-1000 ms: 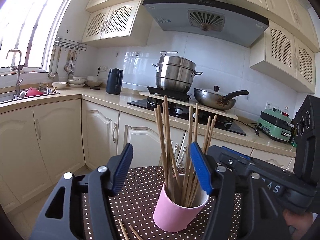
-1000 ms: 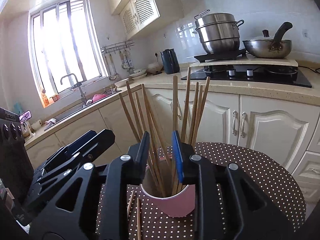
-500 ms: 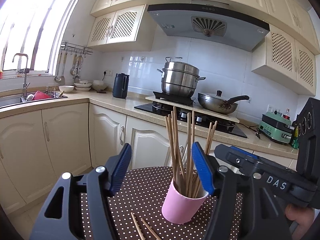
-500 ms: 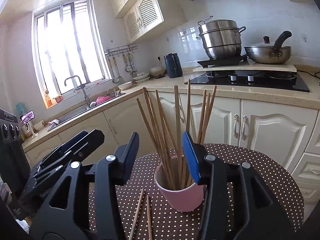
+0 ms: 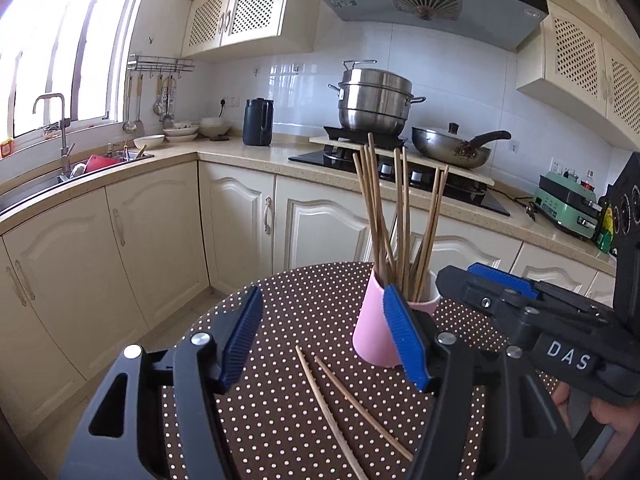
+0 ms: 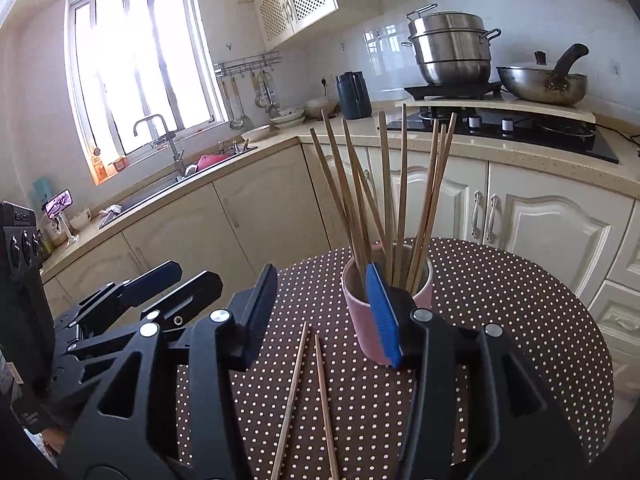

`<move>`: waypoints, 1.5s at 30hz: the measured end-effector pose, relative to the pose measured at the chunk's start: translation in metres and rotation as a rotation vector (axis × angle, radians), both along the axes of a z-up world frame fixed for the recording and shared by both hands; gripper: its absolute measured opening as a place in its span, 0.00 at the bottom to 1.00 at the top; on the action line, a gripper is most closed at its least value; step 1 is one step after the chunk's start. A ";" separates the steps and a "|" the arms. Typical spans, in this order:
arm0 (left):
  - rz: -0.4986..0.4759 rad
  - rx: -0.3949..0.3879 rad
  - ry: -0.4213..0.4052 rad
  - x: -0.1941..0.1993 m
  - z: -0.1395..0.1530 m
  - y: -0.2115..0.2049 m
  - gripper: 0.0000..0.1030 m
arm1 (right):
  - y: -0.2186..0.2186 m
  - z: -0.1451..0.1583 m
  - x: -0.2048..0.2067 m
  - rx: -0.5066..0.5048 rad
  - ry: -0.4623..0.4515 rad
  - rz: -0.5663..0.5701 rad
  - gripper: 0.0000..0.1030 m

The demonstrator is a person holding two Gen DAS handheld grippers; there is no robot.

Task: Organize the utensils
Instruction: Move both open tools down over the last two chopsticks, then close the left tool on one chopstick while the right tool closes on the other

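A pink cup (image 5: 372, 328) stands on the round brown polka-dot table (image 5: 304, 308) and holds several wooden chopsticks (image 5: 400, 216). Two loose chopsticks (image 5: 344, 400) lie on the table in front of the cup. My left gripper (image 5: 324, 340) is open and empty, above the loose pair, near the cup. My right gripper (image 6: 324, 312) is open and empty, just before the cup (image 6: 368, 320), with the loose chopsticks (image 6: 310, 396) between its fingers. The chopsticks in the cup (image 6: 384, 192) fan upward. The right gripper also shows in the left wrist view (image 5: 520, 304).
Cream kitchen cabinets (image 5: 168, 232) and a countertop run behind the table. A sink (image 6: 168, 188) sits under the window. A steel steamer pot (image 5: 376, 98), a wok (image 5: 452, 150) on the hob and a dark kettle (image 5: 259, 122) stand at the back.
Both grippers have drawn back and up from the cup. The right gripper has opened from nearly shut. The two loose chopsticks now show fully on the table.
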State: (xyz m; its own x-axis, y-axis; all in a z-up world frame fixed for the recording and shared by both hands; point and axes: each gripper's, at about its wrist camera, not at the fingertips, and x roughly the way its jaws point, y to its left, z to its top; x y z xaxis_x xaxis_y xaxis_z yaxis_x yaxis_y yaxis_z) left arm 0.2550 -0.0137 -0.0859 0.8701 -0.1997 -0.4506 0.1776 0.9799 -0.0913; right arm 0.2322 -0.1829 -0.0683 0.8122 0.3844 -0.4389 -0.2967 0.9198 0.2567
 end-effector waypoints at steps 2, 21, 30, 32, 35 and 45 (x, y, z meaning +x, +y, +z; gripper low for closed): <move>-0.001 0.011 0.043 0.000 -0.008 0.002 0.60 | 0.002 -0.006 -0.004 -0.008 0.009 0.001 0.45; 0.036 0.066 0.494 0.036 -0.110 0.002 0.60 | -0.001 -0.085 0.001 -0.107 0.254 0.015 0.50; 0.028 0.131 0.602 0.060 -0.126 -0.016 0.45 | -0.005 -0.103 0.019 -0.123 0.394 0.074 0.50; 0.037 0.130 0.600 0.061 -0.127 -0.014 0.43 | -0.003 -0.103 0.023 -0.137 0.413 0.093 0.50; 0.053 0.181 0.592 0.061 -0.128 -0.016 0.26 | 0.000 -0.107 0.032 -0.140 0.467 0.127 0.49; 0.021 0.150 0.605 0.062 -0.125 0.004 0.06 | 0.049 -0.112 0.057 -0.298 0.576 0.221 0.34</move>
State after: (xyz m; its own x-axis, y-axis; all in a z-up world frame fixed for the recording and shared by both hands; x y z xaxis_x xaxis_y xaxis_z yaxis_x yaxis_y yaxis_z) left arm 0.3169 -0.0094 -0.2107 0.4551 -0.0819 -0.8867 0.1180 0.9925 -0.0311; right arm 0.2888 -0.1343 -0.1800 0.3336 0.3100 -0.8903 -0.3775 0.9093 0.1752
